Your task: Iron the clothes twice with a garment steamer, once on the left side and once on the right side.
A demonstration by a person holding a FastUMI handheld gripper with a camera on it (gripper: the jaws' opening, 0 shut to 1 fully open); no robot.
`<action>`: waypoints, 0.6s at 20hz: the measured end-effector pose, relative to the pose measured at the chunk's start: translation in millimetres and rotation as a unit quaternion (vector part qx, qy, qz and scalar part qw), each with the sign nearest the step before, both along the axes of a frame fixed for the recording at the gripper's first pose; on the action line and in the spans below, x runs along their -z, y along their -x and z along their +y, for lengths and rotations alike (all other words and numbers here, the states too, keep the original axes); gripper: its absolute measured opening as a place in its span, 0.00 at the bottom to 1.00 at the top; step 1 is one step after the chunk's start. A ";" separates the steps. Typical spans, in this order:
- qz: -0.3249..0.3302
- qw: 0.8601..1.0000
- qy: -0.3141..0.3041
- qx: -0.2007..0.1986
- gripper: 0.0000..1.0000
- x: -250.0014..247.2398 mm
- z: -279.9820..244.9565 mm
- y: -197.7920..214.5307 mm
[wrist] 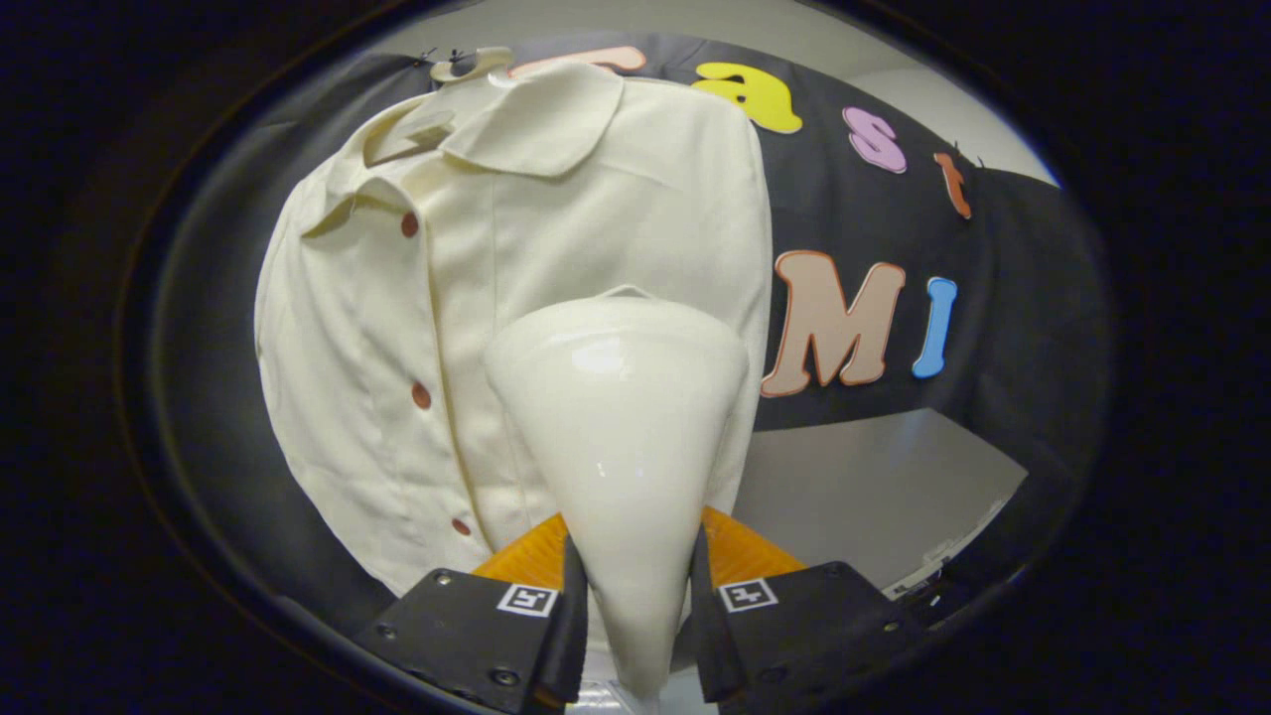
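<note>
Cream shirt (397, 328) hangs on a hanger (467, 65) against the black cloth wall (993, 298), front facing the camera. Wide rounded collar at top, button placket runs down the wearer-side seen left of centre, with small reddish-brown buttons (410, 224) spaced along it; three are visible. Fabric looks mostly flat, faint creases low near the hem. Shirt bottom edge drops out of sight behind the gripper body.

Grey tabletop (874, 487) sits below the cloth wall, off to the right of the shirt and beyond the gripper; some small light item at its far right edge, too small to tell.

Steamer (616, 417): glossy white cone-shaped head, narrow end down between the jaws, wide end up and pointing toward the shirt. Its top rim overlaps the shirt's right half, around mid to lower chest height. Cannot tell whether the head touches the fabric or sits just off it.

Gripper (635, 596): jaws clamped on the steamer's narrow handle, one finger pressing each side, handle filling the gap between them. Orange parts show just behind the fingers on both sides. Small square printed markers (526, 599) sit on top of each finger block.
</note>
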State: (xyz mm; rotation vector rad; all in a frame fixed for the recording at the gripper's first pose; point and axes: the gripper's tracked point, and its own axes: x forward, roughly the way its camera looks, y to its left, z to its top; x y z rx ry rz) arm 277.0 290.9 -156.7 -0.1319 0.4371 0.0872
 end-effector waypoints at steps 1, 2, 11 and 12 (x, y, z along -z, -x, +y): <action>0.011 1.000 0.000 0.002 0.45 13.9 -4.7 -0.7; 0.023 1.000 -0.002 0.005 0.45 24.5 -9.2 -2.8; 0.064 0.998 0.013 0.015 0.45 90.8 -28.0 -0.7; 0.071 0.997 0.014 0.014 0.45 98.3 -28.1 1.4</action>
